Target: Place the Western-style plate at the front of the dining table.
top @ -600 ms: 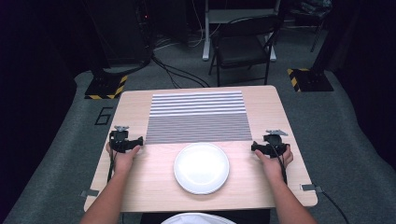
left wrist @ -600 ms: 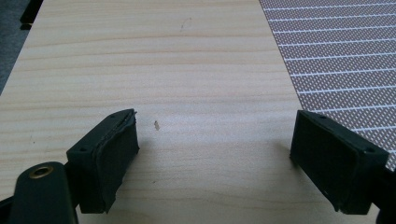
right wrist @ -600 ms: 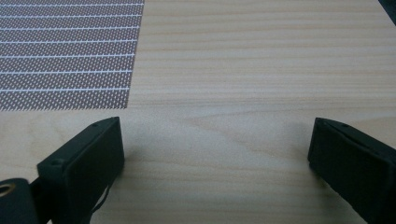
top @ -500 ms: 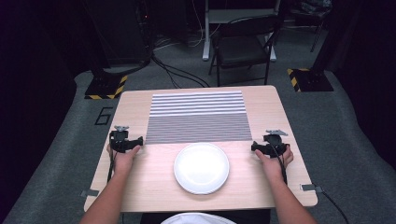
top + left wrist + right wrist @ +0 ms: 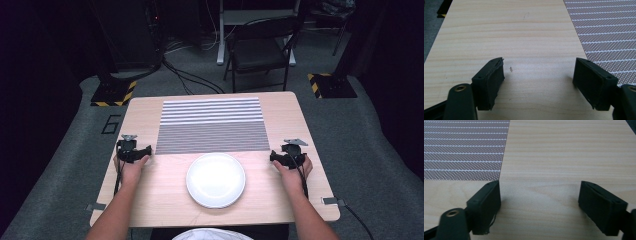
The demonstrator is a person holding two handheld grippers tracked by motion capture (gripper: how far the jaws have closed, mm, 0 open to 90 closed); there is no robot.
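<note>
A round white plate [image 5: 215, 179] sits on the wooden table [image 5: 280, 200] near its front edge, just in front of a grey striped mat [image 5: 210, 124]. My left gripper [image 5: 131, 150] rests on the table left of the plate, held by a hand. In the left gripper view it [image 5: 539, 80] stands open over bare wood, the mat [image 5: 604, 30] to its right. My right gripper [image 5: 286, 156] rests right of the plate, and in the right gripper view it [image 5: 539, 203] is open over bare wood with the mat [image 5: 464, 150] at upper left. Neither holds anything.
A dark folding chair [image 5: 260, 50] stands beyond the table's far edge. Stand bases with yellow-black stripes [image 5: 111, 93] [image 5: 330, 85] sit on the grey floor at both far corners, with cables [image 5: 192, 75] between. Bare wood lies along both sides of the mat.
</note>
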